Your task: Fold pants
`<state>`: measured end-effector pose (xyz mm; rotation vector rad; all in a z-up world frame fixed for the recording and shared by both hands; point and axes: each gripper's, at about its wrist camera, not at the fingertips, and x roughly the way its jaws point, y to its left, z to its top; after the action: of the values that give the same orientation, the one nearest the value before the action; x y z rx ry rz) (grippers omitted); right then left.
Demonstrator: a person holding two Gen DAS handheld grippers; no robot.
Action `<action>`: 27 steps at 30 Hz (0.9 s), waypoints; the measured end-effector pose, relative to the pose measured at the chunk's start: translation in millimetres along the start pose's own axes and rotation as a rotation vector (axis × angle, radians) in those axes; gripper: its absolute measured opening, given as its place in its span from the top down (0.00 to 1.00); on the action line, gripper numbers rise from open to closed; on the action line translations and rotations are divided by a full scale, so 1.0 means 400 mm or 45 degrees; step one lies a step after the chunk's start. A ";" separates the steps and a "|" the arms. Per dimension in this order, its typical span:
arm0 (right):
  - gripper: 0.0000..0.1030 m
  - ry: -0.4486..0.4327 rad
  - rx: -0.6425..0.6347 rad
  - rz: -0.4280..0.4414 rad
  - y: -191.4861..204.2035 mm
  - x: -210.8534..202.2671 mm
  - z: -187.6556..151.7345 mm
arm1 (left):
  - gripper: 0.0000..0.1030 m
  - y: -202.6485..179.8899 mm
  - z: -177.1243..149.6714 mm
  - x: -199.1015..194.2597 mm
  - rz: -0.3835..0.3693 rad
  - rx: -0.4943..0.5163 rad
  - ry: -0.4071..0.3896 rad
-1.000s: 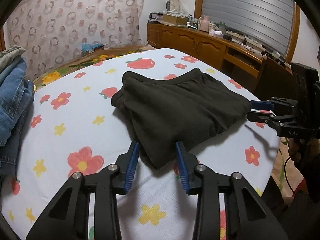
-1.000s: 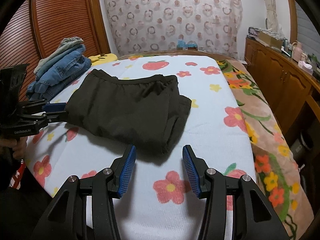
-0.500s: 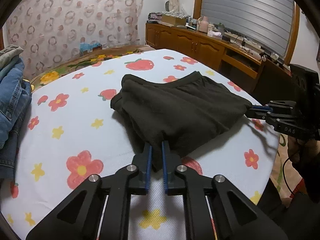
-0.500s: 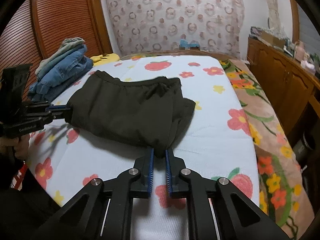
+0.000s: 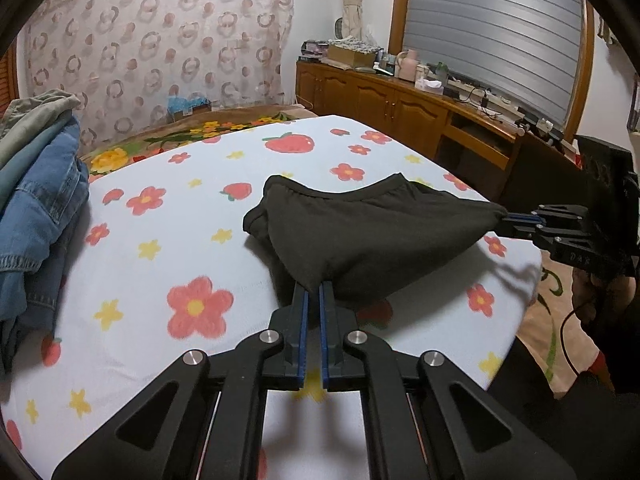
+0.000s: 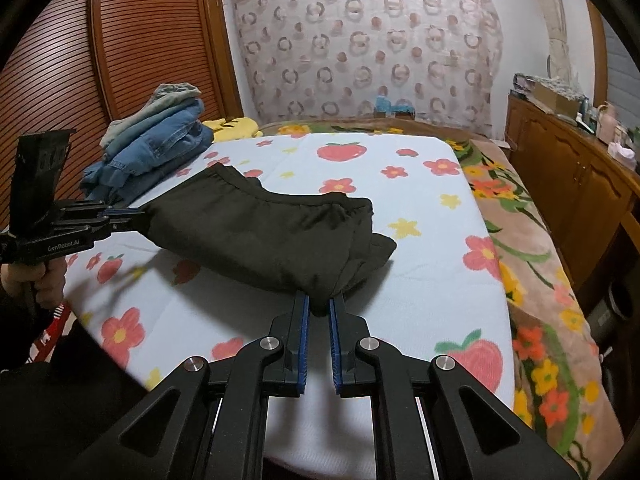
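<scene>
Left wrist: the left gripper [image 5: 314, 290], spread a second ago, now pinches the dark pants [image 5: 360, 236], their near edge lifted off the flowered bed [image 5: 160, 264]; right wrist: the right gripper [image 6: 318, 304] likewise pinches its corner; next fold likely.

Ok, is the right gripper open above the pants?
No, the right gripper is shut on a near corner of the dark pants.
</scene>
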<state>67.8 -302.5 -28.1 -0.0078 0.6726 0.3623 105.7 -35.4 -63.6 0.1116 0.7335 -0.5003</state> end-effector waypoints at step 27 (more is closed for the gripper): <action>0.91 0.054 -0.034 0.002 0.035 -0.060 -0.006 | 0.72 -0.028 -0.017 -0.057 0.058 0.026 -0.012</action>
<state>44.4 -297.6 -14.0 -0.0405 0.7094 0.3733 81.8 -34.4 -52.5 0.1447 0.7151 -0.4643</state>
